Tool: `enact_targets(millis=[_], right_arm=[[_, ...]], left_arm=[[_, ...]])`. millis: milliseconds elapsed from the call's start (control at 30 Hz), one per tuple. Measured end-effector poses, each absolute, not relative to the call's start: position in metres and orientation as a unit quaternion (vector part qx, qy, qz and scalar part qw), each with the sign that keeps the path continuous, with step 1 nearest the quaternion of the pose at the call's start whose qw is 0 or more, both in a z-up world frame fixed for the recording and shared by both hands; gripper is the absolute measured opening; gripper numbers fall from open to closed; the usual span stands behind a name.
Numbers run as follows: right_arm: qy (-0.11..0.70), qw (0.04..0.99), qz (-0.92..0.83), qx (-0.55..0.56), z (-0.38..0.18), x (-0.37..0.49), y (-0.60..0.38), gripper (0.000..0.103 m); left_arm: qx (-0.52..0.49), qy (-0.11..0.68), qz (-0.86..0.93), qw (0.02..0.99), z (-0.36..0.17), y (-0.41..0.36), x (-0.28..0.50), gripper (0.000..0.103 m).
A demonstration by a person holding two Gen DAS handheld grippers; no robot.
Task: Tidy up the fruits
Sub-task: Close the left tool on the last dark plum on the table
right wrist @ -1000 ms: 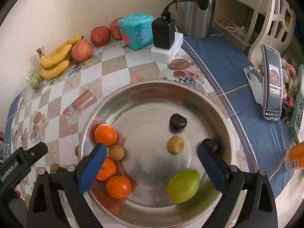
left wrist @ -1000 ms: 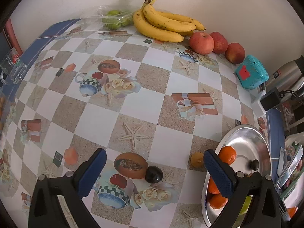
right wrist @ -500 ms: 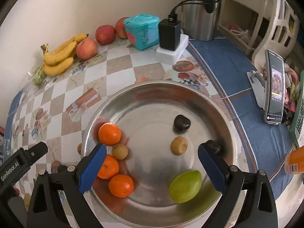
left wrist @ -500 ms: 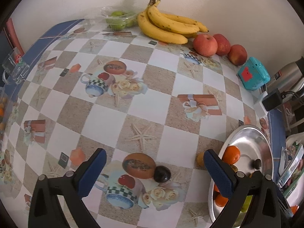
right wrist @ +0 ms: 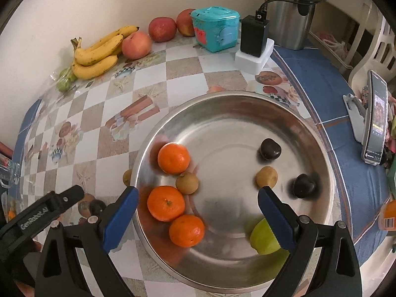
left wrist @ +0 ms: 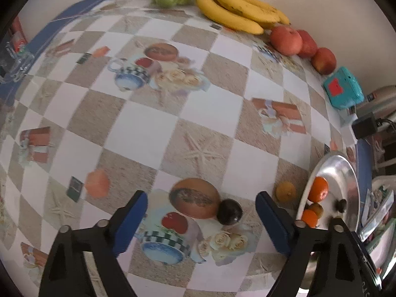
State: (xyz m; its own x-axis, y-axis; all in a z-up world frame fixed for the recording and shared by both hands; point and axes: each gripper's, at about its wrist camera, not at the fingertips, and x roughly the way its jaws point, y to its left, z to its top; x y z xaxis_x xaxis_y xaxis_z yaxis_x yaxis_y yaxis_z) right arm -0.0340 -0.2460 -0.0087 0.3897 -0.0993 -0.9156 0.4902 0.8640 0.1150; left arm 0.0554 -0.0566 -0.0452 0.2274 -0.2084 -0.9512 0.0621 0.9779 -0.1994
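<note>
The left gripper hangs low over the near part of the table, its blue jaws spread wide and empty, and a dark plum lies on the patterned cloth between them, nearer the right jaw and apart from both. Just to the right, a small yellow-brown fruit sits on the cloth close beside the rim of the steel bowl, which stands near the table's right edge. In the right wrist view the bowl already holds three oranges, two small brown fruits, two dark plums and a green fruit at its near side. The right gripper hovers above the bowl's near rim, its jaws likewise wide apart with nothing between them. Along the far edge, against the wall, lie a bunch of bananas, three red apples and a bag of green fruit, all well apart from the bowl. The step in hand looks to be the gathering of loose small fruit into the bowl, with the plum as the left claw's target. The next move probably calls for shifting that claw slightly right to centre the plum, lowering until the pads flank it, then closing gently, since a round fruit may roll away from a lopsided squeeze.
</note>
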Motion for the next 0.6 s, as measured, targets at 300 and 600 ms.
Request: enact_targets(millis=[300, 600], right_arm=[[0.523, 0.808, -0.189, 0.192, -0.010, -0.036, -0.250, 0.097], [0.526, 0.808, -0.187, 0.190, -0.011, -0.035, -0.249, 0.097]], left_arm=[[-0.008, 0.623, -0.111, 0.774, -0.057, -0.084, 0.047, 0.067], [0.052, 0.617, -0.117, 0.776, -0.067, -0.109, 0.042, 0.061]])
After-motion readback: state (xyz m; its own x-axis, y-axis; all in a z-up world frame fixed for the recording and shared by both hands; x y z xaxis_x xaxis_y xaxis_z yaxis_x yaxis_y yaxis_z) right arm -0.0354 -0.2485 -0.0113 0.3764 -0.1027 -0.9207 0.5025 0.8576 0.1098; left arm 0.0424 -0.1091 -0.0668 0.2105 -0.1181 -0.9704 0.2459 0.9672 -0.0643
